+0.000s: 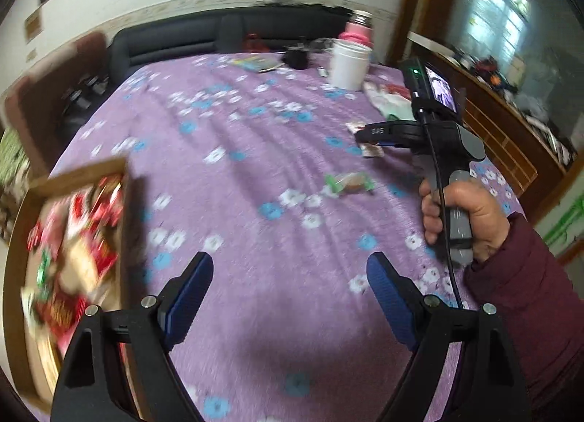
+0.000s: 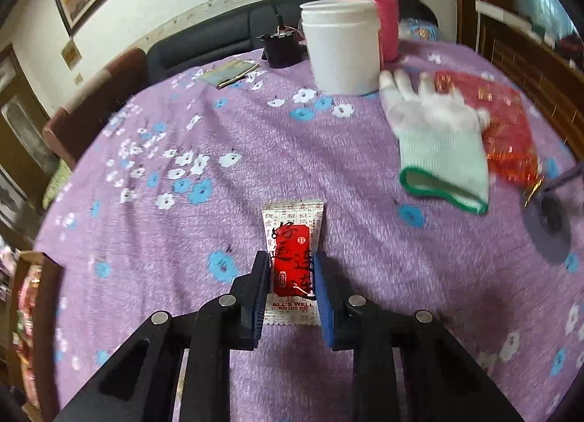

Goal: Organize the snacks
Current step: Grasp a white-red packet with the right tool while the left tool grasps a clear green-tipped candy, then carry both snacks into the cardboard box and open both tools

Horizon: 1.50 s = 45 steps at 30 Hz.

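Note:
My right gripper [image 2: 290, 261] is shut on a white and red snack packet [image 2: 292, 239] marked "ALL'S WELL", held over the purple flowered tablecloth [image 2: 219, 122]. In the left wrist view the right gripper [image 1: 372, 135] shows at the right with the packet [image 1: 372, 150] at its tip. My left gripper [image 1: 290, 268] is open and empty above the cloth. A cardboard box [image 1: 78, 172] with several red snack packets stands at the left edge; it also shows in the right wrist view [image 2: 31, 261]. A green-ended wrapped snack [image 1: 348, 183] lies on the cloth between the grippers.
A white tub [image 2: 343, 46] and a pink-sleeved bottle [image 2: 372, 2] stand at the far side. A white glove [image 2: 441, 141] lies on a red bag [image 2: 500, 122] at the right. A black cup [image 2: 283, 48] and a booklet [image 2: 231, 73] sit far back.

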{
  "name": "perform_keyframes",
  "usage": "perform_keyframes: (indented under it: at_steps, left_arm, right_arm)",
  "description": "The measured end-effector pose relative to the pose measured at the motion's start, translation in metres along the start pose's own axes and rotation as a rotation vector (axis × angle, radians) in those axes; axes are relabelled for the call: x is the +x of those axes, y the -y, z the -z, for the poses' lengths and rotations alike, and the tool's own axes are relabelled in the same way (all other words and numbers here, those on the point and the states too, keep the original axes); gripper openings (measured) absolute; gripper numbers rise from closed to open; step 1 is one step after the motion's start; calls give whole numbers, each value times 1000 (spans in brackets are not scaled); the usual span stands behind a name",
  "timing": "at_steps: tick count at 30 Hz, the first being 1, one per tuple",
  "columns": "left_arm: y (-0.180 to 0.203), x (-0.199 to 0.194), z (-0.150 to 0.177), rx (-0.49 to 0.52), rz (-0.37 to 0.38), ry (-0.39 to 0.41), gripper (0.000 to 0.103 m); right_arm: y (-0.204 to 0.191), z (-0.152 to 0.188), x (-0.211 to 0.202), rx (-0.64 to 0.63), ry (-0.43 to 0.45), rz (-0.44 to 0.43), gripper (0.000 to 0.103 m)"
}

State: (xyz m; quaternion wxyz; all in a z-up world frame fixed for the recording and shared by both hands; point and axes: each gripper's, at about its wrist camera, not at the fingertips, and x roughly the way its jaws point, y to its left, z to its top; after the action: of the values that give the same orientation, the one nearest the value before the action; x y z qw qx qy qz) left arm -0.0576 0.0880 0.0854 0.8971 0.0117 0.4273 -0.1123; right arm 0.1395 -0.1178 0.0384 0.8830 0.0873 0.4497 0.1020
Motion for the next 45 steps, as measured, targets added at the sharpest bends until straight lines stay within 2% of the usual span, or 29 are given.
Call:
perform_keyframes:
  at_steps: [4,7,11,17,19,20,21,22,24,28,35,41,45]
  left_arm:
    - [21,26,-21,99,-6,-1,85]
    - [37,55,-35,165,8,-25,85]
    - [56,99,-49,233,13,-56,85]
    - [70,146,-58,316,0,-92,85]
    - [71,155,-59,310,9,-115,77]
    - [69,155,-61,284,39,-115,62]
    - [68,155,-62,256,67,-126,45]
    - [68,154,-64,246,73,-126,36]
    - [74,148,-63,262,50,-101,30]
    - [79,138,-57,266,46,-83,28]
    - [63,93,-49,175,109,-17,28]
    - [17,25,-29,28,123,80,28]
    - [-33,-14,-2,-94,71,117,29]
  right_arm:
    - [11,14,-23,-12,7,35,24]
    - [26,31,-46,2,17,-17,24]
    - [40,43,-49,63,26,-89,25]
    - [41,39,-32,83,-9,-129,25]
    - [40,38,-32,68,-3,-118,25]
    - [39,38,-33,64,1,-111,25]
    - [38,38,-33,59,5,-102,25]
    - [38,38,-33,56,7,-98,25]
    - [39,38,-33,60,12,-93,25]
    - [40,38,-35,63,29,-77,25]
    - [36,38,-48,55,89,-86,25]
    - [20,42,-57,-1,125,-85,25]
    - [1,49,-58,-40,116,-118,25]
